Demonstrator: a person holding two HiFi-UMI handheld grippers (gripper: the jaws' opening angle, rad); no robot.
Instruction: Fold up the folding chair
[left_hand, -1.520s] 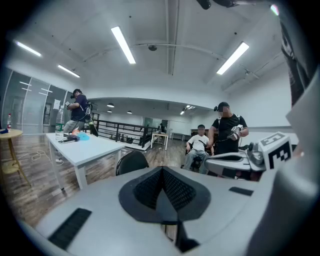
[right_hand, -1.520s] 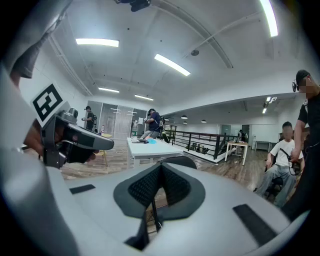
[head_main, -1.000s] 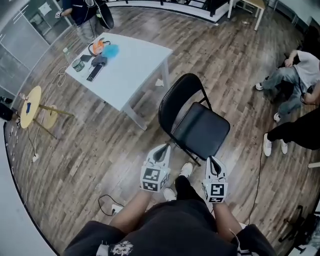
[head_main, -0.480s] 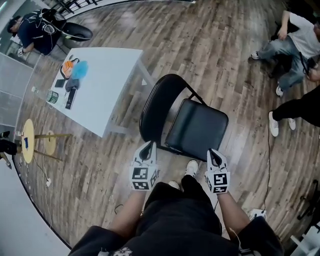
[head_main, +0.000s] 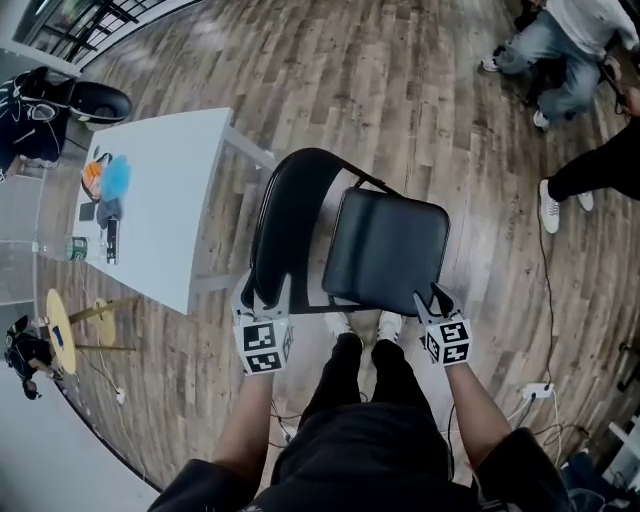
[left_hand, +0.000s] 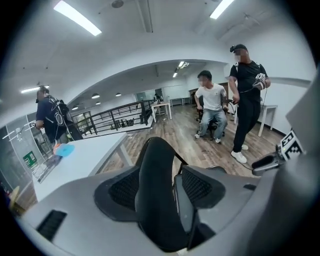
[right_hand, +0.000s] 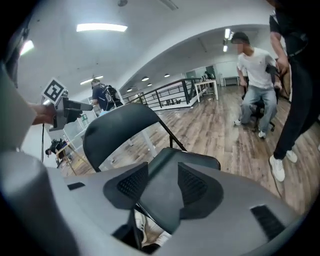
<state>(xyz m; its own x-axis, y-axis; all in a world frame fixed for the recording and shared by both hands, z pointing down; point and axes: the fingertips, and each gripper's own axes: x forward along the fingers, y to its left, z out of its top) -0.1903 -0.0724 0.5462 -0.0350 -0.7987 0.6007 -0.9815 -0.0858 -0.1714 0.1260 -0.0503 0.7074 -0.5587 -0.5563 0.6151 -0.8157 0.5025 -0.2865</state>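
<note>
Folding chair (head_main: 385, 250) unfolded; backrest (head_main: 290, 200) edge near table (head_main: 170, 200), floor (head_main: 500, 220) opposite.

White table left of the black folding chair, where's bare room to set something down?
The white rectangular table is bare across the half bordering the black folding chair. Its edge away from the chair is crowded: orange-and-blue bundle, dark gadgets.

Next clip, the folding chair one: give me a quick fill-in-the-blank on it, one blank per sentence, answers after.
1. The chair stands on the wood floor, not yet ____.
2. The left claw, jaws opening, has the chair's ____ between its jaws.
3. The right claw, jaws opening, has the edge of the chair's ____ between its jaws.
4. The table beside the chair is ____ in colour.

Answers: folded; backrest; seat; white.
</note>
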